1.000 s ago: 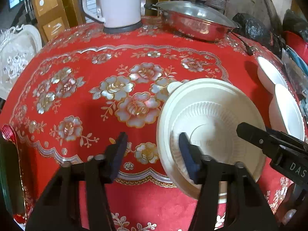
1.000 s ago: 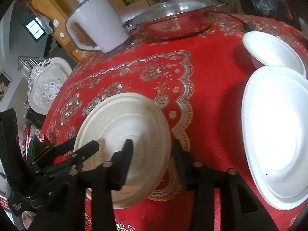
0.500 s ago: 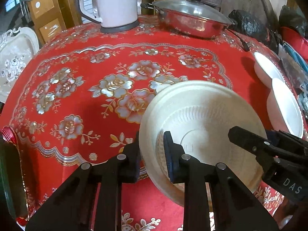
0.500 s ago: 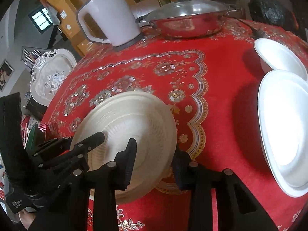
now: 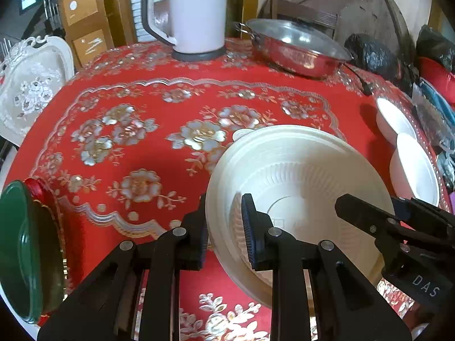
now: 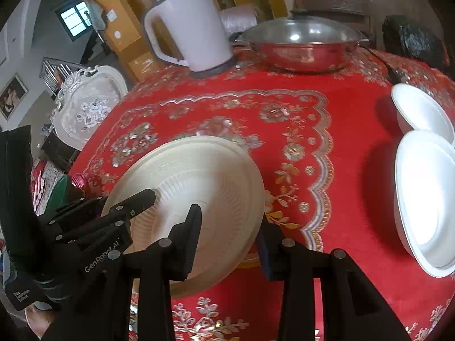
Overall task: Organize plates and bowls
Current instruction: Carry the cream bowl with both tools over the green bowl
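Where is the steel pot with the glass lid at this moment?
The steel pot stands at the far edge of the red tablecloth, right of the white jug in both views, beyond the cream plate.

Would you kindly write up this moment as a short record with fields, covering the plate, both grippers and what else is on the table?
held item: cream ribbed plate, tilted, lifted off the red tablecloth
left gripper: shut on the plate's left rim
right gripper: closed on the plate's right rim
waiting dishes: two white bowls, at the table's right edge, rims overlapping
far side of table: white kettle; steel pan with glass lid
left edge: green dish, partly in view
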Demonstrator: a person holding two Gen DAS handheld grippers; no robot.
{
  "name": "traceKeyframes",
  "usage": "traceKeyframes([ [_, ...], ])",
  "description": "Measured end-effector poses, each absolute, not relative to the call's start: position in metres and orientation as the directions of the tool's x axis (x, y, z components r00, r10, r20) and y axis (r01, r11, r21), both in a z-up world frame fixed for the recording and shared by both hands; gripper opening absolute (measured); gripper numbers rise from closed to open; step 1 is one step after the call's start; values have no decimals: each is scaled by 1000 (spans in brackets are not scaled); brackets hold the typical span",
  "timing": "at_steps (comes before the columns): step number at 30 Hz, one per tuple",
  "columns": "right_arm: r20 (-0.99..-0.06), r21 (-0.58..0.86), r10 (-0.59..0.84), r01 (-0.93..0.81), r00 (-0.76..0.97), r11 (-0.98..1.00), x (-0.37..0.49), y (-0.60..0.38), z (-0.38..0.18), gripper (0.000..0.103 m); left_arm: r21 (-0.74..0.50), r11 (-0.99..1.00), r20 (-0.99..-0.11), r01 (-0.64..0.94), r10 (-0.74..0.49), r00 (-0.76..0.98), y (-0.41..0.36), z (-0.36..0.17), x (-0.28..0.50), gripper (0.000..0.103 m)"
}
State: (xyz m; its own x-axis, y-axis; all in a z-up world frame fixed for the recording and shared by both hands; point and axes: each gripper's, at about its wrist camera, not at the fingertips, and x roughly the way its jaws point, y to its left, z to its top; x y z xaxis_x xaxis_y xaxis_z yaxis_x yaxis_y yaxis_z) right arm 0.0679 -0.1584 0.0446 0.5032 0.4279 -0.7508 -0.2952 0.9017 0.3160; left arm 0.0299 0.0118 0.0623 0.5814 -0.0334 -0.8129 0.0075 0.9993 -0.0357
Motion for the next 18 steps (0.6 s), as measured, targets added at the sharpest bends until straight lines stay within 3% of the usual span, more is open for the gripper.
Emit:
traceKeyframes([
  [18, -717, 280, 486, -432, 500, 857, 51, -86, 79, 38, -55, 992, -764, -117, 34, 644, 88, 97, -6, 21],
])
